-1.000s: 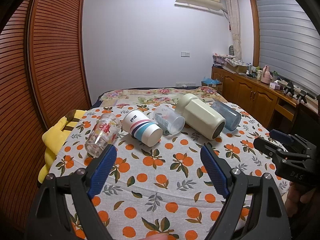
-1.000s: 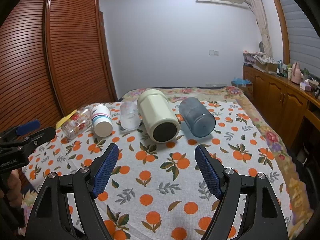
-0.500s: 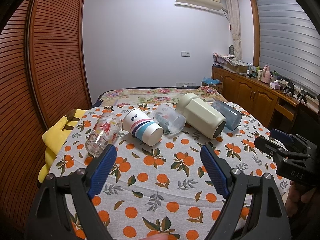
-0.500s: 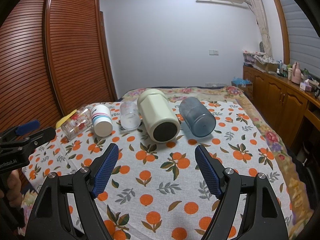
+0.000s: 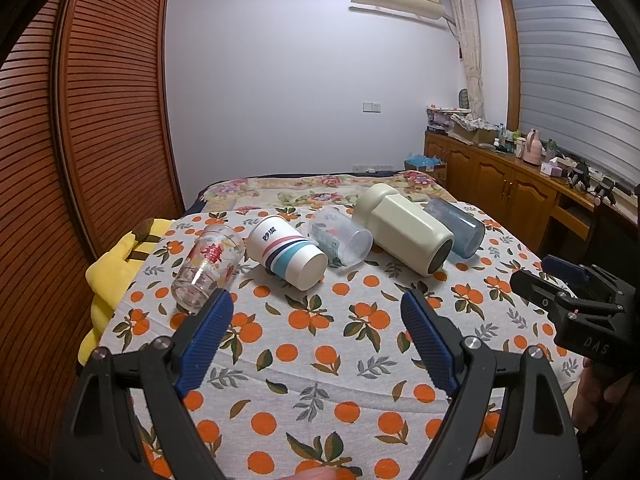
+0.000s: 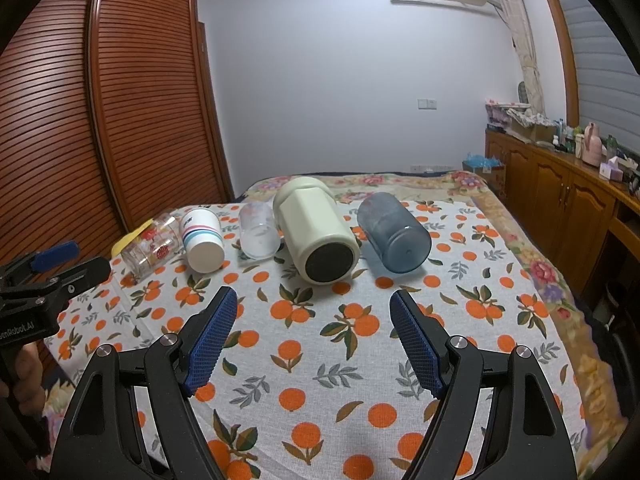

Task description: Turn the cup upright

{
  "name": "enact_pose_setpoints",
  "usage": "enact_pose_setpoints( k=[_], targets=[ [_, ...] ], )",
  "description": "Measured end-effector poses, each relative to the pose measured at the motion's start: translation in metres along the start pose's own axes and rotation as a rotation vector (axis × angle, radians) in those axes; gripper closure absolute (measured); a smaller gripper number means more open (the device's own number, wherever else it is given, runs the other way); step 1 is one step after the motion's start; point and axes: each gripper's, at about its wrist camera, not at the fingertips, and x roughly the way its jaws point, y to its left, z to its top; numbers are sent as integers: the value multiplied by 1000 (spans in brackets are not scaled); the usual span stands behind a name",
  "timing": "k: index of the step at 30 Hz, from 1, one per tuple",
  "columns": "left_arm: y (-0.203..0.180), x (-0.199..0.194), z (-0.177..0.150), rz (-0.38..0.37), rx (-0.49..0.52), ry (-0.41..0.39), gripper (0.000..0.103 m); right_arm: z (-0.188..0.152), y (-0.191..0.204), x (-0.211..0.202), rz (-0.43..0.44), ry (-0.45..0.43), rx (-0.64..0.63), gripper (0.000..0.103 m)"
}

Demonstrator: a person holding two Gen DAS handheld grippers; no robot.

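Several cups lie on their sides in a row on the orange-print cloth (image 5: 320,340): a clear glass with red print (image 5: 206,264), a white striped cup (image 5: 286,252), a clear plastic cup (image 5: 340,236), a large cream cup (image 5: 404,228) and a blue-grey tumbler (image 5: 456,228). The right wrist view shows the same row: glass (image 6: 150,246), striped cup (image 6: 202,234), clear cup (image 6: 258,230), cream cup (image 6: 316,230), tumbler (image 6: 394,230). My left gripper (image 5: 316,308) is open and empty, just short of the striped cup. My right gripper (image 6: 312,304) is open and empty, in front of the cream cup.
A yellow plush thing (image 5: 116,264) lies at the cloth's left edge. A slatted wooden wardrobe (image 5: 80,140) stands on the left. A wooden cabinet (image 5: 520,196) with clutter runs along the right wall. A floral bedspread (image 6: 400,182) lies behind the cups.
The left view has shifted slightly, so the cups sit a little higher and farther. The right gripper and the cups have not moved.
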Motion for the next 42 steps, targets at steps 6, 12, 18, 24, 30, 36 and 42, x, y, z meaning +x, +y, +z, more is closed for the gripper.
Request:
enact_pose_setpoints(
  k=[6, 12, 18, 24, 30, 36, 42],
  targets=[
    [1, 0, -2, 1, 0, -2, 16, 0, 0, 0, -1, 1, 1, 22],
    [1, 0, -2, -1, 0, -2, 16, -1, 0, 0, 2, -3, 0, 22],
    [1, 1, -3, 1, 1, -2, 16, -1, 0, -1, 2, -2, -1, 22],
    [1, 1, -4, 1, 1, -1, 16, -1, 0, -1, 2, -2, 0, 22],
    [1, 1, -4, 0, 2, -1, 16, -1, 0, -1, 2, -2, 0, 22],
    [-2, 5, -9, -17, 1, 15, 16, -2, 1, 3, 4, 16, -3, 22],
    [1, 19, -5, -48, -4, 44, 16, 5, 3, 16, 31, 64, -13, 21]
  ],
)
